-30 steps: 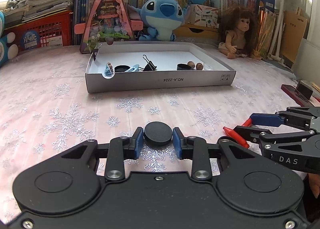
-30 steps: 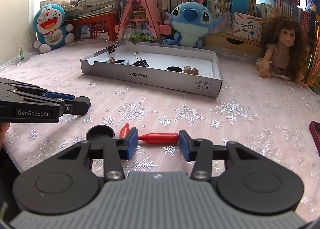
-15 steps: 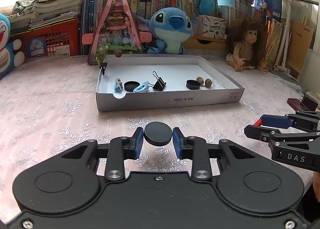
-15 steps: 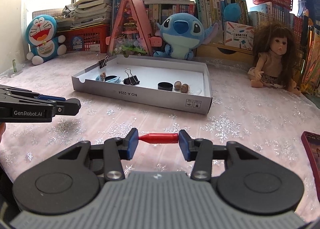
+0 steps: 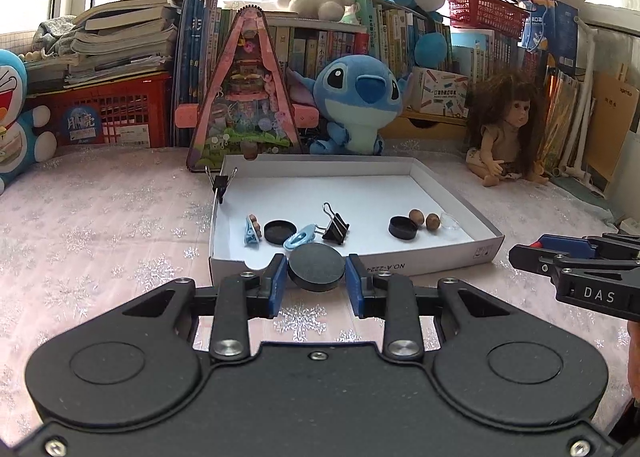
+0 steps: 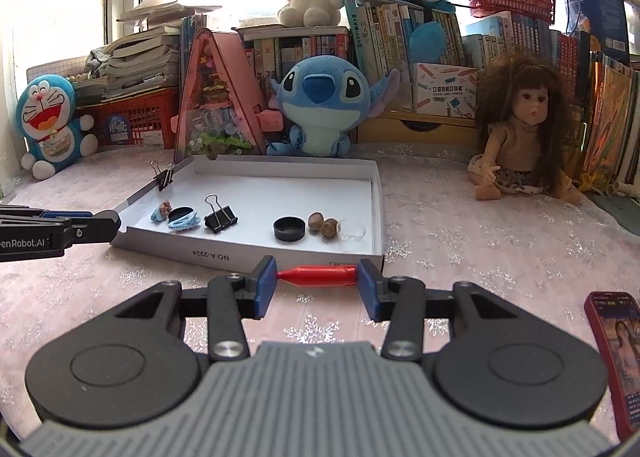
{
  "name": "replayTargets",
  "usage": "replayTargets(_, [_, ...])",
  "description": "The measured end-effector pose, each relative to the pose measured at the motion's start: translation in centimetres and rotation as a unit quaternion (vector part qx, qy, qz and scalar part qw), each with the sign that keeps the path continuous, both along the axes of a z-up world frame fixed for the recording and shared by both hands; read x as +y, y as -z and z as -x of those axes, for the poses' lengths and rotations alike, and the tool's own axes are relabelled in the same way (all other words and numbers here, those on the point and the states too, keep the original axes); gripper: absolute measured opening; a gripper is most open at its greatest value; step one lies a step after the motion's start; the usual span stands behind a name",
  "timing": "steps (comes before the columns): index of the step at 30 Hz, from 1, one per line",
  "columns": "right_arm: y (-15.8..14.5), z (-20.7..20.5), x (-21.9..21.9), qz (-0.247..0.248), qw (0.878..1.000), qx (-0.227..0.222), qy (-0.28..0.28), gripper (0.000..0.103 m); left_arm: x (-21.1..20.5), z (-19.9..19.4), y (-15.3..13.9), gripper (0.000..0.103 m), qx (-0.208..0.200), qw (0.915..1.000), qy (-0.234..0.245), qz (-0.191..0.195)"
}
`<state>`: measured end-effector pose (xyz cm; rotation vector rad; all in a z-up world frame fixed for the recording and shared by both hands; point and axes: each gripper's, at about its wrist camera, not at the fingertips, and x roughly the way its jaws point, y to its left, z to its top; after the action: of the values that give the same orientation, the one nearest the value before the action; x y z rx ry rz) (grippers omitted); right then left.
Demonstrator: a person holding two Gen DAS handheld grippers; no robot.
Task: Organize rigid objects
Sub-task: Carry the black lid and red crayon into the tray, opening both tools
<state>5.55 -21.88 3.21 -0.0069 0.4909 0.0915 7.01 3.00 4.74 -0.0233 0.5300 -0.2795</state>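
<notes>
My left gripper is shut on a round black cap, held above the cloth just short of the white box lid. Across my right gripper lies a red pen cap, pinched end to end between the blue pads. The white box lid holds two black caps, binder clips, blue clips, two nuts and a clear dome. Each gripper shows at the side of the other's view: the right gripper, the left gripper.
Plush toys, a doll, a pink triangular display, red baskets and book rows line the back. A phone lies on the pink snowflake cloth at the right. A binder clip grips the lid's left wall.
Both grippers have risen off the cloth and moved toward the box lid, each carrying its object; the lid looks closer and its inside shows more fully.
</notes>
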Motion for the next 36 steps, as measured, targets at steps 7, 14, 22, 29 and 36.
replayTargets(7, [-1.1,-2.5,-0.7,-0.011,1.0,0.001,0.012,0.05,0.2,-3.2,-1.6,0.03,0.001,0.9999,-0.007,0.009])
replayTargets(14, [-2.7,-6.9,-1.9,-0.034,0.999,0.021,0.024,0.05,0.5,-8.5,-2.9,0.03,0.026,0.9992,-0.022,0.019])
replayTargets(22, [-3.7,-12.8,-2.9,-0.044,0.997,0.068,0.018,0.05,0.7,-16.2,-4.0,0.03,0.072,0.9967,-0.022,0.031])
replayTargets(29, [-2.6,-18.7,-3.8,-0.089,0.984,0.155,0.019,0.05,-0.7,-20.4,-2.2,0.03,0.118,0.9928,-0.02,0.014])
replayTargets(36, [-0.4,-20.5,-2.2,-0.065,0.982,0.178,0.027,0.05,-2.7,-21.1,0.5,0.03,0.145,0.9891,-0.016,-0.016])
